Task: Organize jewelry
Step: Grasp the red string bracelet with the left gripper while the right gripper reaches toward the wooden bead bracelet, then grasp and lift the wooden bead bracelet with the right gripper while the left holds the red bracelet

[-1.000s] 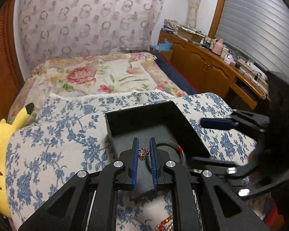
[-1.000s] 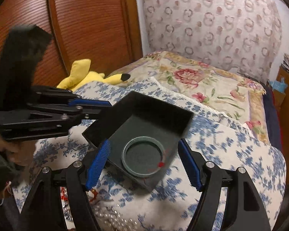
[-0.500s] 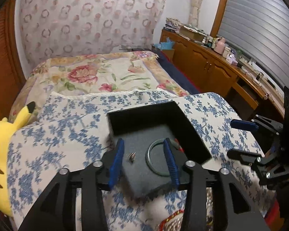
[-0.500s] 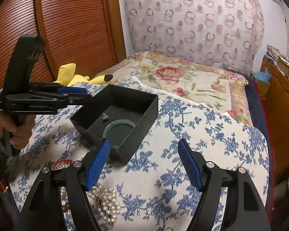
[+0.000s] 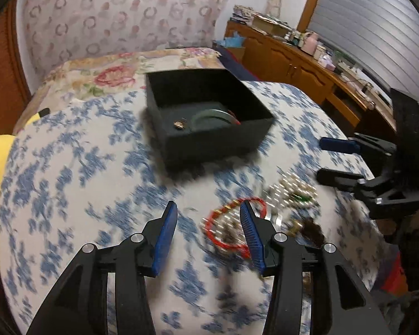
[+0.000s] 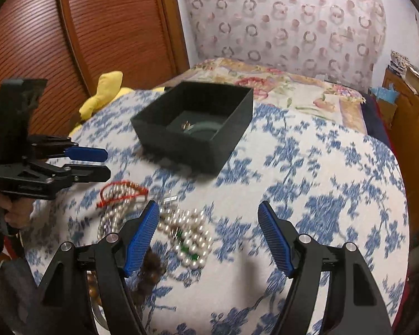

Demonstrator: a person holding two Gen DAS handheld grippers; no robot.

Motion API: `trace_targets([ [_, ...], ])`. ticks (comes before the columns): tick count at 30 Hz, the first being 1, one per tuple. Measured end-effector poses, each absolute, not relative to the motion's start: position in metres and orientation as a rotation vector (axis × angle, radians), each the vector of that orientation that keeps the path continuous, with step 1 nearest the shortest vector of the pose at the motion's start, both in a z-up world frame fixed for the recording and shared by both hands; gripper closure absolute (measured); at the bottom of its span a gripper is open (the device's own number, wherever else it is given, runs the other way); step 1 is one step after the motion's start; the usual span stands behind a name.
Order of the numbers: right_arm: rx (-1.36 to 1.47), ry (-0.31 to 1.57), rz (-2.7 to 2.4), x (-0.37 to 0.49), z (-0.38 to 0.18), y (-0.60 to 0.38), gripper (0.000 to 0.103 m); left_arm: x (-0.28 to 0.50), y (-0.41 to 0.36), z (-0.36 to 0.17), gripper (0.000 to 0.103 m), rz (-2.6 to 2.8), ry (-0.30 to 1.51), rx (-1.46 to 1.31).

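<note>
Left gripper [image 5: 208, 213] jaws wide, empty, angled down over red bracelet [image 5: 231, 229]; right gripper [image 6: 208, 215] jaws wide, empty, over pearls [image 6: 190, 237], box [image 6: 192, 128] ahead.

Left tongs [image 5: 208, 219] spread, empty; right tongs [image 6: 209, 217] likewise

Box [image 5: 209, 142] ahead of both sets of jaws looks like matt black card with a soft, felt-like dark lining. Inside sits a smooth, glossy green bangle [image 5: 209, 115] beside a tiny shiny gold-metal piece [image 5: 178, 123]. Cloth [image 6: 307, 181] underneath is a woven white fabric with blue flower print, dull finish. Just past the right gripper [image 6: 208, 236] fingers, the pearl strand [image 6: 190, 237] has a glossy sheen. The red cord bracelet [image 5: 231, 229] by the left gripper [image 5: 208, 237] looks like string. Fingers are matt black plastic, blue ribbed rubbery pads [image 6: 273, 240]. Wardrobe door [image 6: 97, 28] off left is ridged, semi-gloss wood.
</note>
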State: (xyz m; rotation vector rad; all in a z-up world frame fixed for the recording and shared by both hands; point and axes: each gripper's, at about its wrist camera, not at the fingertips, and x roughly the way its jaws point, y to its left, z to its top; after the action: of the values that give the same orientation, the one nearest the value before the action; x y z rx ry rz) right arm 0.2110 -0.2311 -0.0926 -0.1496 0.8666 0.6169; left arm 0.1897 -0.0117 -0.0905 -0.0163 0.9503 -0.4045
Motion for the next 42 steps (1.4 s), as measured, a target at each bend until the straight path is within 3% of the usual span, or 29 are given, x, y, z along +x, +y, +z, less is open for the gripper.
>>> trace_targets([
  [4, -0.153, 0.879, 0.610, 0.200, -0.097, -0.231, 0.028, 0.179, -0.030, -0.090, 0.060, -0.458, 0.942, 0.002],
  [12, -0.131, 0.893, 0.583, 0.176, -0.102, -0.243, 0.028, 0.178, -0.057, -0.097, 0.087, -0.488, 0.943, 0.065],
  [14, -0.125, 0.898, 0.577, 0.172, -0.104, -0.245, 0.028, 0.180, -0.058, -0.099, 0.101, -0.482, 0.947, 0.068],
  [29, -0.133, 0.900, 0.638, 0.117, -0.117, -0.232, 0.028, 0.145, -0.011, -0.057, 0.101, -0.368, 0.798, -0.041],
  [42, -0.165, 0.874, 0.646, 0.091, -0.121, -0.213, 0.023, 0.109, 0.002, -0.066, 0.101, -0.364, 0.783, -0.073],
])
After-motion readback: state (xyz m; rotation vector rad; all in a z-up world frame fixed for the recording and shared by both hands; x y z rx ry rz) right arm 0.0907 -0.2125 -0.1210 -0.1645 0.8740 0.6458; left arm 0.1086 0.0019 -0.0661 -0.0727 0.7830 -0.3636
